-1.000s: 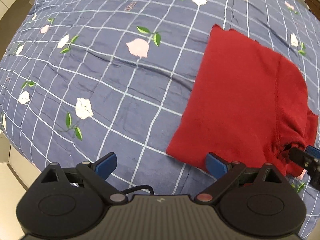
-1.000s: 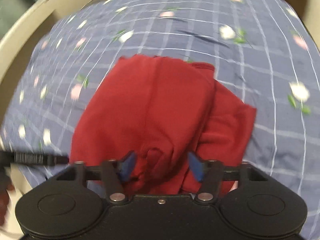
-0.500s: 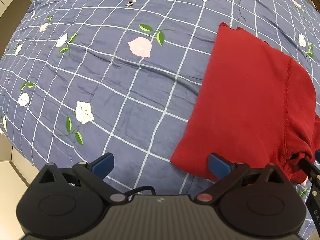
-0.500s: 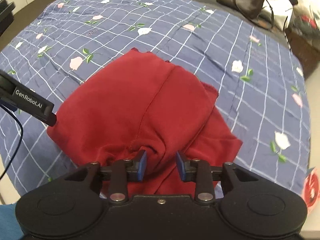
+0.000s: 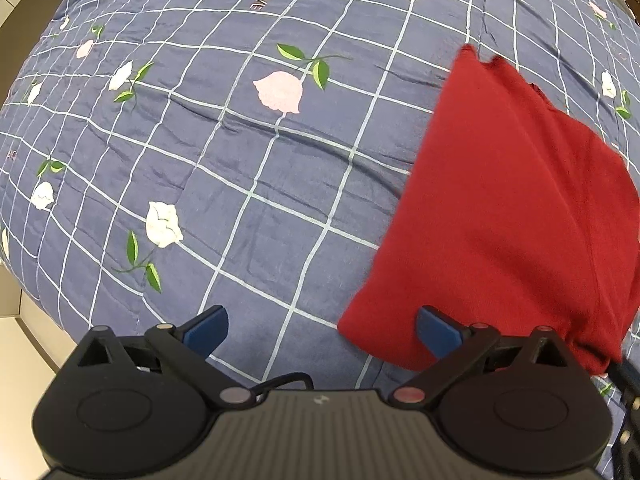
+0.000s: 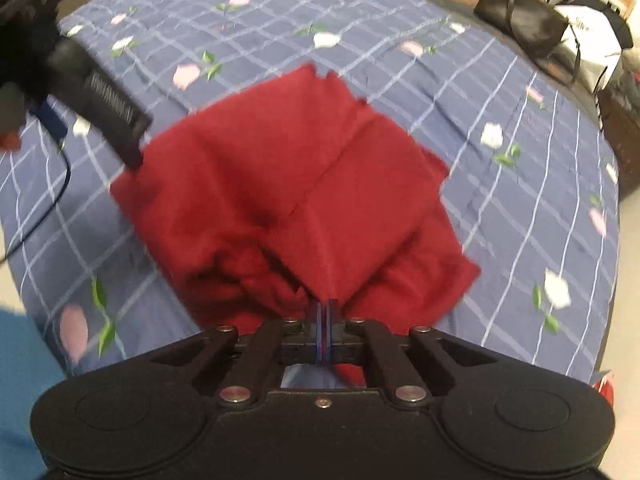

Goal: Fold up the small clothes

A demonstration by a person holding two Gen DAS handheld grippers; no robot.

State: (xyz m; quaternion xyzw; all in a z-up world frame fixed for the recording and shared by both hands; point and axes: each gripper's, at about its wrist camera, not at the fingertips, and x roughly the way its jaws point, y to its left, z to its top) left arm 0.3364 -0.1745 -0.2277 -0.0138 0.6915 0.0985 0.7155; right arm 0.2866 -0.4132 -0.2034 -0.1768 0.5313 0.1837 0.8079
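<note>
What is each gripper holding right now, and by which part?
The right gripper pinches the red knit garment at its bunched near edge. The left gripper is open, holding nothing.

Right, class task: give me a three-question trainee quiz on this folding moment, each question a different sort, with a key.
1. True or false: the left tongs are shut on the red garment.
2. Multiple choice: the right tongs are (A) wide open above the quilt, (B) shut on the garment's near edge, (C) out of view.
3. Short answer: what stands at the far right edge of the bed in the right wrist view?

Key
1. False: their blue fingers stand wide apart, with nothing between them.
2. B.
3. A black handbag, with a white bag beside it.
</note>
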